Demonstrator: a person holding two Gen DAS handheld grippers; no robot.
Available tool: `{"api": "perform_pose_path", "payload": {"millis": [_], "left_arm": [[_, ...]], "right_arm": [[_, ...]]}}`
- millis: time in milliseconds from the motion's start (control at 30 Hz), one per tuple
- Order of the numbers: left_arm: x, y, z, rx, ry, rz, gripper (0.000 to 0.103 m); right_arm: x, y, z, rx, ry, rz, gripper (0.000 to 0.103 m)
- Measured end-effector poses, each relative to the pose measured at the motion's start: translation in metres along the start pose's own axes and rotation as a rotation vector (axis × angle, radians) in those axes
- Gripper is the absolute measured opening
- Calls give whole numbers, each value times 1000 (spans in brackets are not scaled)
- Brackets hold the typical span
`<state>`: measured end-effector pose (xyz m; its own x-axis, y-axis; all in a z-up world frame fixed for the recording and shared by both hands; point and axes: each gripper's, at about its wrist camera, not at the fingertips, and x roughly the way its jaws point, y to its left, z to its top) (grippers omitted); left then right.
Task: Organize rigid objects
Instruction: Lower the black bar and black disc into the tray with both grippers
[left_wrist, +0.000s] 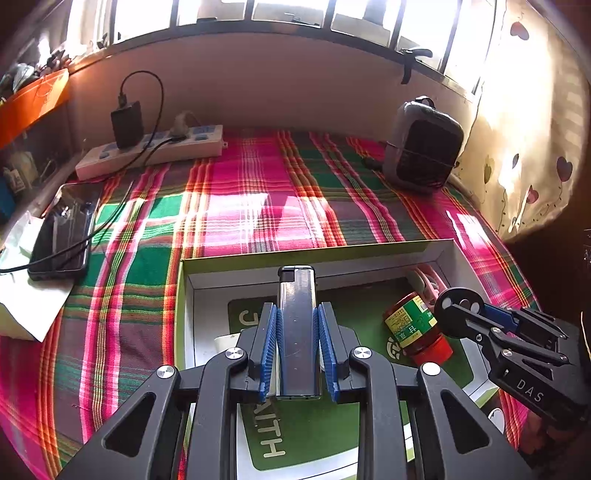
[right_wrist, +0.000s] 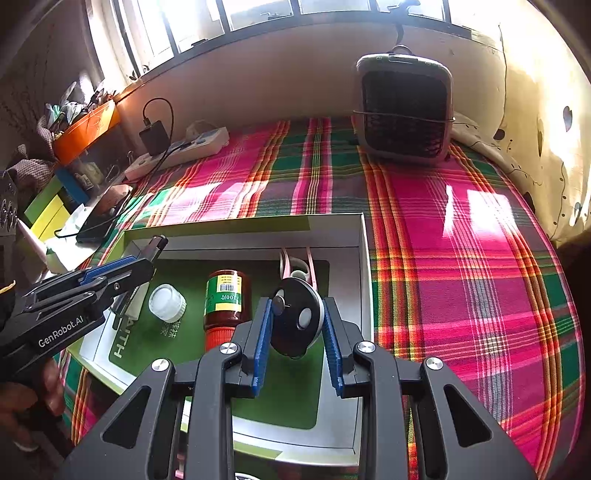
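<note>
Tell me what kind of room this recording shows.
Probably a bedroom at home: a pink-and-green plaid bedsheet, a white power strip and a grey portable fan below a barred window.

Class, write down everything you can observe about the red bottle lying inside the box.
The red bottle is small, of translucent dark red that looks like plastic or glass, with a brighter red ribbed cap and a green and yellow label bearing a barcode and printed characters. It lies on its side on the green liner of the open box, cap toward the camera. A white-capped jar lies beside it, apart; pink scissors lie on its other side. Neither gripper touches it.
</note>
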<state>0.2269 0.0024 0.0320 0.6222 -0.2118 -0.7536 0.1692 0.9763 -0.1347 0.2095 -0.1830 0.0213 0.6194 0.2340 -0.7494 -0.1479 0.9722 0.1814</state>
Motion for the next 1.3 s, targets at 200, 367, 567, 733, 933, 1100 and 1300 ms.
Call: {"api": "perform_pose_path", "payload": {"millis": [200,367,567,733,933,1100,1300], "left_arm": [[5,-3,-1,8,11,-2,22],[9,-4,-2,11,16,-5,22],[10,-4,-2,12,13,-1,22],[12,-3,-1,6,21,-9,22],[15,-3,-2,0,30,-11,22],[16,-2,-2,-6,31,-11,22],[16,-1,-2,-10,33,-15,22]], "right_arm": [[3,2,-1,-6,7,4,28],[4,2,-2,-12,7,7,28],[7,5,-3,-24,7,1,28],[7,6,-4,-35,4,-2,28],[8,7,-4,-39,3,-1,28],[8,7,-3,-39,2,-1,28],[8,7,-3,-35,-1,0,28]]}}
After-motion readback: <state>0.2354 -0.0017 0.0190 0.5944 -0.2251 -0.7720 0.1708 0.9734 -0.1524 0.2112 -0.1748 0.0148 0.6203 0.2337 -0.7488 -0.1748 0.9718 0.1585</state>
